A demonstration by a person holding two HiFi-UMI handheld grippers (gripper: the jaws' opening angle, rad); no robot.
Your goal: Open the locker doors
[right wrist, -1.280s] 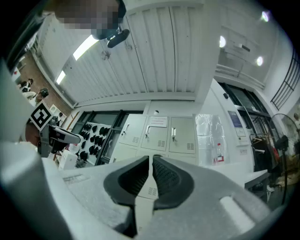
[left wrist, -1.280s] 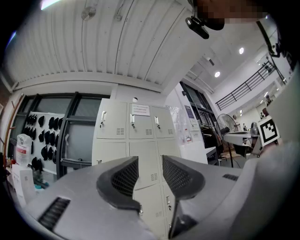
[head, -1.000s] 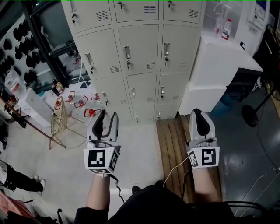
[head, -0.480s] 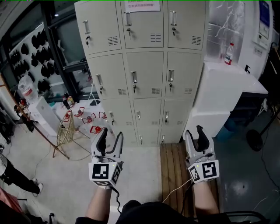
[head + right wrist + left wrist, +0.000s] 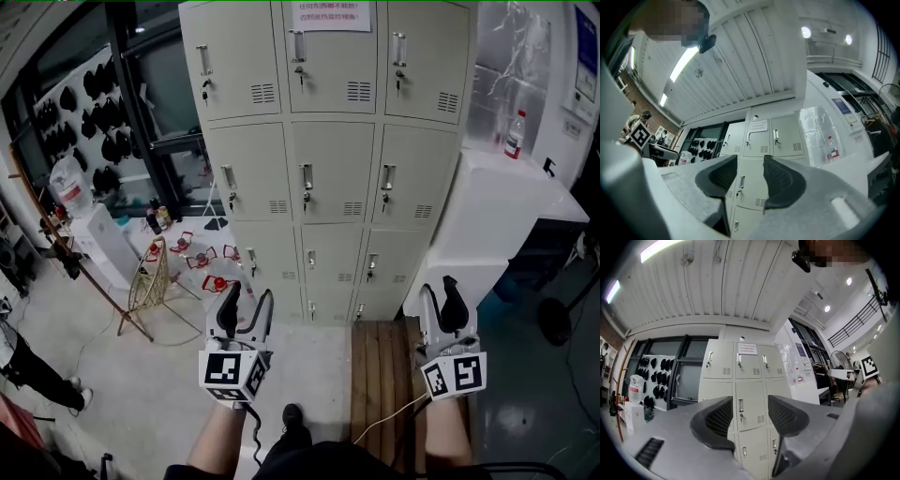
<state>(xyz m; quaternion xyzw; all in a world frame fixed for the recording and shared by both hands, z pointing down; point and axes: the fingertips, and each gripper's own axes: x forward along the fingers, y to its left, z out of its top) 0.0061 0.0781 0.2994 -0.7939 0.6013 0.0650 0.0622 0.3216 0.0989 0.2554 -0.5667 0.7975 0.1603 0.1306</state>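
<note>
Nearest to me, my left tongs (image 5: 247, 296) have their jaws apart with nothing in the gap. All I see through them is the lockers (image 5: 333, 178), well off in the distance. My right tongs (image 5: 439, 292) have just been opening up and now sit wide too, also empty. A wooden pallet (image 5: 380, 356) lies on the floor between the two, closer to the right one, running up to the foot of the lockers. Farther out, the lockers stand three columns wide, and every door I can see is shut. There's a paper notice (image 5: 327, 13) on the top middle door. Just right of them is a white cabinet (image 5: 502, 202) with a bottle (image 5: 514, 134) on top. On the floor to the far left are some red bits (image 5: 202, 258).
</note>
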